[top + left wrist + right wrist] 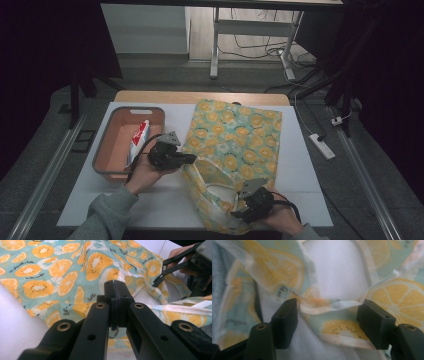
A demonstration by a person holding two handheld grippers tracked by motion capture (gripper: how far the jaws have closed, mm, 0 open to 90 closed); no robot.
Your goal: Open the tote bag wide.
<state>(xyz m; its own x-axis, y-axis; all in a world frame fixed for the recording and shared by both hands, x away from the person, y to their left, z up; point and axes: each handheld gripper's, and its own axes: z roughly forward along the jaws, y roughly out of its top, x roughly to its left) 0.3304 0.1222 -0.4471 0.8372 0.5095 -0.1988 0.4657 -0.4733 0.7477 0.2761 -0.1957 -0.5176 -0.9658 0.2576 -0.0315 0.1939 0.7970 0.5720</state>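
Near desk edge, right hand-held gripper (pixel 239 209) w/ jaws spread, straddling a fold of the fruit-print bag (pixel 235 135) rim by its white handle (pixel 216 189) — prob. about to pinch it to open the mouth. Left hand-held gripper (pixel 190 158), jaws pressed together on nothing, points at bag's left edge, likely waiting. Bag lies flat toward far edge. Near left edge, grey-rimmed orange bin (pixel 116 143) holds a tube (pixel 138 140), maybe meant for bagging.

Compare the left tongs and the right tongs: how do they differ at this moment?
The left tongs are shut, with nothing visibly between them; the right tongs are open, with a fold of the fruit-print bag lying between them. The left tongs point at the bag's side edge; the right tongs sit at its near opening. Both are black.
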